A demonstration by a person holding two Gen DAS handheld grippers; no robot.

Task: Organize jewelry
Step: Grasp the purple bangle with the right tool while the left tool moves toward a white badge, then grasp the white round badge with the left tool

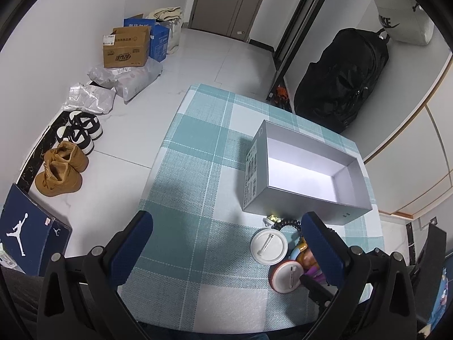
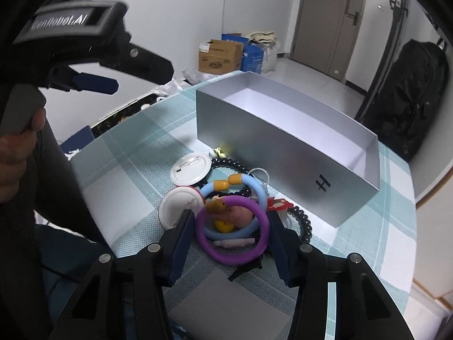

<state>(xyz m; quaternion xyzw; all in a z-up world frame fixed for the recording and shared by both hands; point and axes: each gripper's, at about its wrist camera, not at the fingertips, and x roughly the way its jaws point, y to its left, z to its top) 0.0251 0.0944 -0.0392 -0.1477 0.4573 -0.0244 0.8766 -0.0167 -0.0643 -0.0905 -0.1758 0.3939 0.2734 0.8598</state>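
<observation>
Two tools are over the checked worktop (image 1: pixel 192 153), and the trinkets sit in a small heap just in front of the silver box (image 2: pixel 283 153), whose inside looks bare. The right tool (image 2: pixel 230 235) has its fingers set wide, one on each side of a purple ring (image 2: pixel 208 243), with a gap showing at both sides; from here I cannot tell whether either pad touches it, so I'd say nothing is gripped yet. The left tool (image 1: pixel 226 243) hangs wide open above bare cloth, with nothing between its fingers.

That purple ring looks like smooth, rubbery stuff: light, a little springy, likely slippery if pinched across its width. My guess is the band itself, taken at one point of the hoop, is the safer hold. A pale blue ring (image 2: pixel 257 189) with orange beads lies partly under it, and a small brown-and-pink figure (image 2: pixel 226 212) sits inside the two hoops, so lifting one may drag the others.

Behind lie two white round badges (image 2: pixel 191 171), pin side up, stiff and flat, hard to get under. A string of dark beads (image 2: pixel 304 221) curls toward the box wall; it would hang limp and slide.
</observation>
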